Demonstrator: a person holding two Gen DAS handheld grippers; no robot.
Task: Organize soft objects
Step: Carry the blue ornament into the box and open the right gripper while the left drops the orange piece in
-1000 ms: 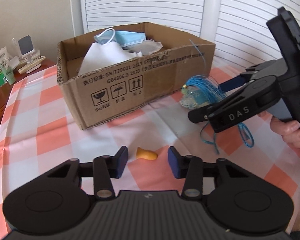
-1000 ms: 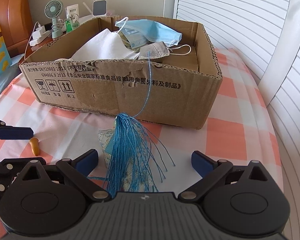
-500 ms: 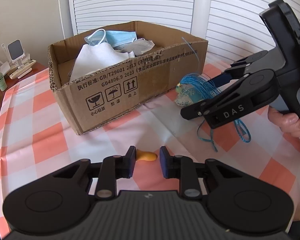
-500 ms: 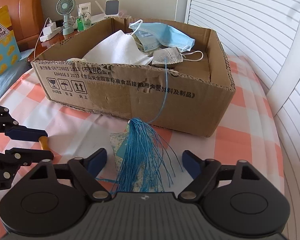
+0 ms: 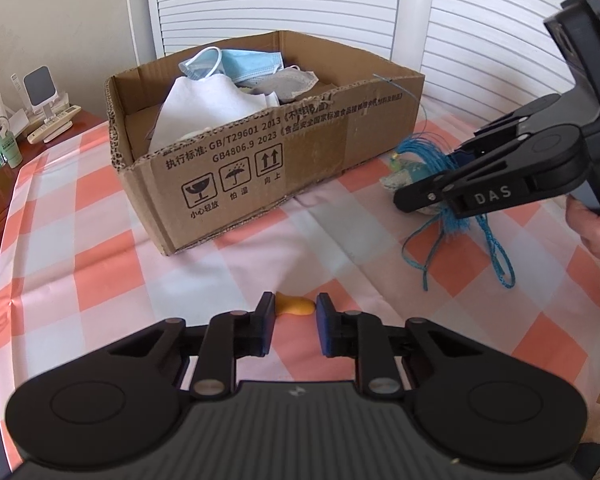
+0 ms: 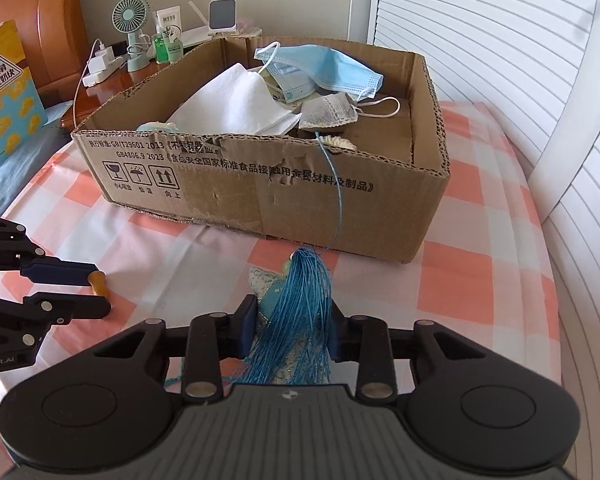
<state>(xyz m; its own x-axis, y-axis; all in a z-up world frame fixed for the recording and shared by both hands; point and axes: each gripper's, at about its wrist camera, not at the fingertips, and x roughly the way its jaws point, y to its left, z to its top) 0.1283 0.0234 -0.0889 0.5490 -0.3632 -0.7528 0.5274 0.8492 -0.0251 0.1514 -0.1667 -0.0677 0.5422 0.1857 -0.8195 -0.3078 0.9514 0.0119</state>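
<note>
A small orange soft piece (image 5: 296, 306) lies on the checked cloth. My left gripper (image 5: 294, 320) is closing on it, and both pads touch its ends. In the right wrist view the left gripper (image 6: 100, 290) shows at the left with the orange piece (image 6: 99, 282) between its tips. A blue tassel sachet (image 6: 304, 292) sits in front of the cardboard box (image 6: 260, 196). My right gripper (image 6: 294, 328) is closing and its pads press the sachet's sides. From the left wrist view the right gripper (image 5: 420, 196) covers part of the tassel (image 5: 424, 152). A thin blue thread runs from the tassel over the box edge.
The open box (image 5: 260, 160) holds a white cloth (image 5: 208, 100) and face masks (image 5: 256, 64). A wooden nightstand behind it carries a small fan (image 6: 132, 16), bottles and a cable. Louvred doors stand at the back and right. A hand (image 5: 596, 232) grips the right tool.
Both pairs of jaws have come together: the left around the orange piece, the right from wide open onto the blue tassel sachet. Neither hand has shifted much.
</note>
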